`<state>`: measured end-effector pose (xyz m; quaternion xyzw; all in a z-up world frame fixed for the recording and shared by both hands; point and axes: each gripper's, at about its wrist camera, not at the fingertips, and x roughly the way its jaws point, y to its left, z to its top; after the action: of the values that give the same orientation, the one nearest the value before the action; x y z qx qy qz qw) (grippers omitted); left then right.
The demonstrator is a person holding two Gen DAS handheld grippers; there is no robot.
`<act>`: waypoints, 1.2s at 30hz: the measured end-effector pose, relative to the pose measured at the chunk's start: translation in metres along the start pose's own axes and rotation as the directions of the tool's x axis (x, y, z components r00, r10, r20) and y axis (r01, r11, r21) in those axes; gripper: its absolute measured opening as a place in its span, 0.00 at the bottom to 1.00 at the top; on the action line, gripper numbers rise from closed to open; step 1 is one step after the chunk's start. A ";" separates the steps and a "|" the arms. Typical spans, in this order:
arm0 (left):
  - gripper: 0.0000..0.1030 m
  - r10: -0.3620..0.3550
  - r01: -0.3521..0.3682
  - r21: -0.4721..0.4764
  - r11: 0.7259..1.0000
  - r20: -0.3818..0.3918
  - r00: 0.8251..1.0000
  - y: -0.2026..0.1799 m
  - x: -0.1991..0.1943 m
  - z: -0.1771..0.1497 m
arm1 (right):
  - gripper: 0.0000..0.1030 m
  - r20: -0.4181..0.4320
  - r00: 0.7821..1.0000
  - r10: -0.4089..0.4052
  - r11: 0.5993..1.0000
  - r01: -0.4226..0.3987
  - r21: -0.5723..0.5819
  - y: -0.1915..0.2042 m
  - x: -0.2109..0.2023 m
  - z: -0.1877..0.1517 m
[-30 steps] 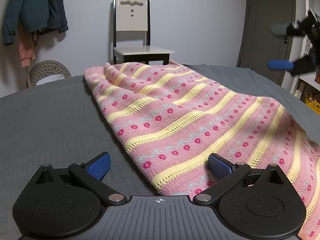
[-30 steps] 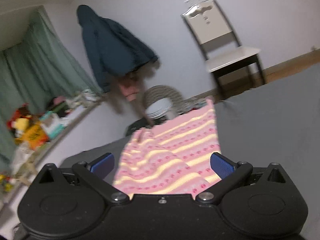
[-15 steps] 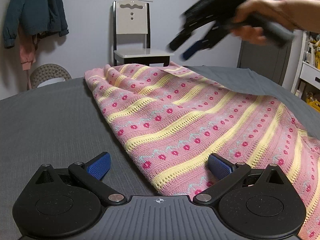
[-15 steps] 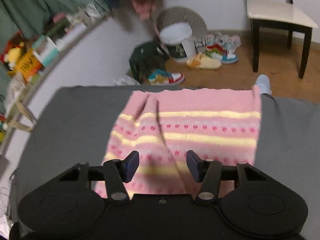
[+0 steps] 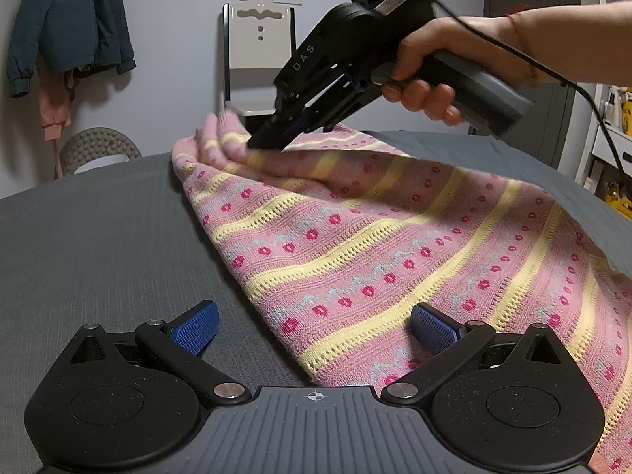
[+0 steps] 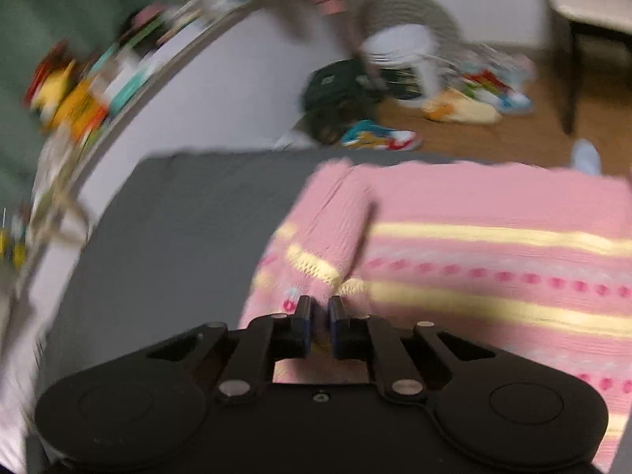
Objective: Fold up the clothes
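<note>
Sweater (image 5: pixel 355 237) far corner pinched, seemingly, by right tool (image 6: pixel 318 322); left tool (image 5: pixel 314 326) spread at near hem.

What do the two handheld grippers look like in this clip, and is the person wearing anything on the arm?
Both grippers, left gripper and right gripper, have black linkage bodies with blue ribbed pads. The right one carries a grey handle, white "DAS" lettering, a green light and a black cable. A thin red string circles the bare wrist; no sleeve shows.

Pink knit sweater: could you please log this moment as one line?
right gripper: shut on pink knit sweater, far corner lifted | left gripper: open, near hem | surface: grey bed
</note>
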<state>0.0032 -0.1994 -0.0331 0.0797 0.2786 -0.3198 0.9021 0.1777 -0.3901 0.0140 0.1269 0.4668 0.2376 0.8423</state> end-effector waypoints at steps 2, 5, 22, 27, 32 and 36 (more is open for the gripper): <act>1.00 -0.001 0.001 -0.001 1.000 0.000 1.000 0.001 0.000 0.000 | 0.09 -0.029 1.000 0.001 0.995 -0.003 -0.101 0.023 0.004 -0.010; 1.00 -0.001 0.001 -0.001 1.000 -0.001 1.000 0.001 0.000 0.001 | 0.09 -0.072 0.997 -0.007 0.980 -0.008 -0.200 0.049 0.009 -0.022; 1.00 0.000 0.000 -0.001 1.000 0.001 1.000 -0.001 0.003 -0.002 | 0.31 0.070 0.996 -0.055 0.965 0.071 -0.253 0.060 -0.018 -0.024; 1.00 0.001 -0.001 -0.001 1.000 0.001 1.000 -0.002 0.003 -0.002 | 0.29 -0.025 0.998 0.054 0.914 -0.059 -0.402 0.105 -0.009 -0.051; 1.00 0.001 -0.001 -0.001 1.000 0.001 1.000 -0.002 0.003 -0.003 | 0.30 -0.031 0.998 0.060 0.888 -0.067 -0.456 0.125 -0.017 -0.059; 1.00 0.001 -0.001 -0.001 1.000 0.002 1.000 -0.002 0.003 -0.003 | 0.31 0.020 1.000 0.012 0.885 -0.001 -0.466 0.120 -0.023 -0.051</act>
<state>0.0021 -0.2018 -0.0374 0.0792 0.2780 -0.3193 0.9025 0.0901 -0.2997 0.0557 -0.0748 0.3862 0.3442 0.8525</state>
